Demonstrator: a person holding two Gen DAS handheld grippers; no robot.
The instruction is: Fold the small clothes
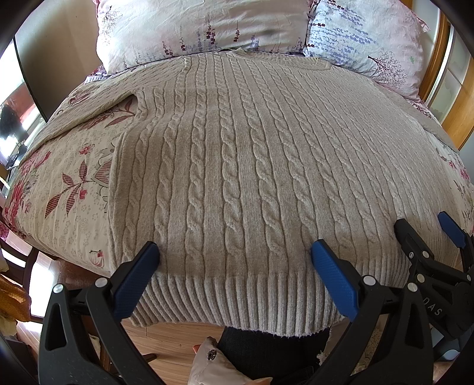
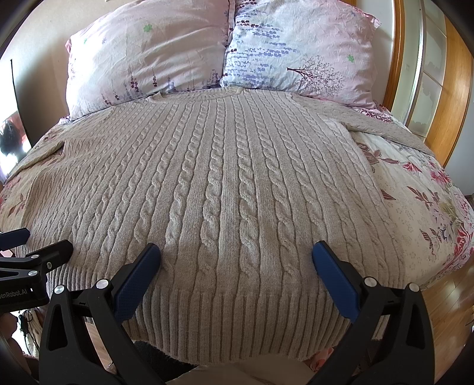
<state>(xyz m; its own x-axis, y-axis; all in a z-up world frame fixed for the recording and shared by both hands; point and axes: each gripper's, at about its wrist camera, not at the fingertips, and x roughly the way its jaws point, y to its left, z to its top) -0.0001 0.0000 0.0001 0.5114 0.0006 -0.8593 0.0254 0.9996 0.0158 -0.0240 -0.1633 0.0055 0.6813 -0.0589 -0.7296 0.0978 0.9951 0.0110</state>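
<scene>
A beige cable-knit sweater [image 1: 237,154] lies flat on the bed, neck toward the pillows, ribbed hem [image 1: 237,299] hanging over the near edge. It also fills the right wrist view [image 2: 225,183]. My left gripper [image 1: 235,251] is open, fingers spread over the hem's left half, holding nothing. My right gripper [image 2: 237,251] is open over the hem's right half, holding nothing. The right gripper shows at the right of the left wrist view [image 1: 423,228]. The left gripper shows at the left edge of the right wrist view [image 2: 41,240].
The bed has a floral sheet [image 1: 68,183]. Two pillows [image 1: 201,26] [image 2: 299,47] lean at the head. A wooden frame [image 2: 456,97] stands at the right. Wooden floor [image 1: 171,337] lies below the near edge.
</scene>
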